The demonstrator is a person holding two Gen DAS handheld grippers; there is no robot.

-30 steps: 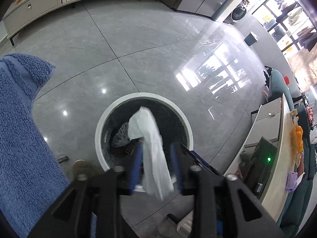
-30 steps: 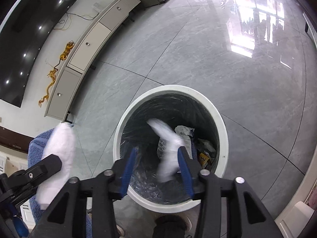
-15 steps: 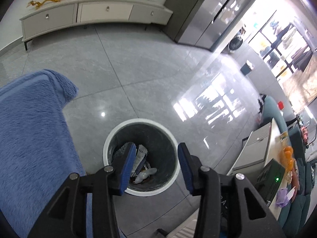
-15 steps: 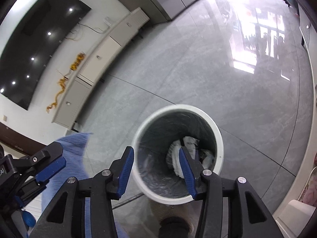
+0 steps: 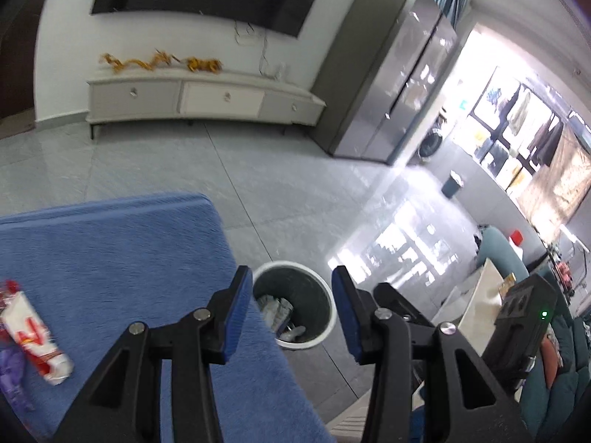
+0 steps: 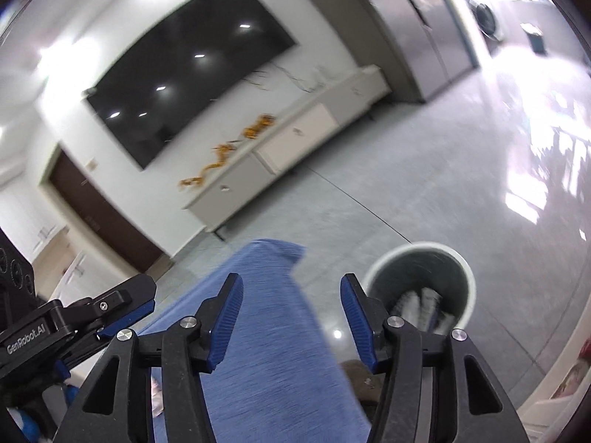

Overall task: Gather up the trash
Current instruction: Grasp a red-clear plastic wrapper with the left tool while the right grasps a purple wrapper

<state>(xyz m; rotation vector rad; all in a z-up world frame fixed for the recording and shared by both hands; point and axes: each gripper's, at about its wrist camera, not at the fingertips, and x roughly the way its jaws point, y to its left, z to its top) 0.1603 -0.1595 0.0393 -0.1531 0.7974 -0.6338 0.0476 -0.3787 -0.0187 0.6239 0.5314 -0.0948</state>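
Now both empty | left hand-held gripper [image 5: 291,310] and right hand-held gripper [image 6: 291,317] gape, right just widening | wrapper [image 5: 35,336] on blue desk [image 5: 110,258], well apart from bin [image 5: 295,310] | risk: hurried, blurred reach misses thin wrapper, pinches cloth.

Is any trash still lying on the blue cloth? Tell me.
Yes, a red-and-white wrapper lies on the blue cloth in the left wrist view.

Fuzzy blue cloth [image 5: 122,258], seemingly glossy floor [image 5: 295,192]
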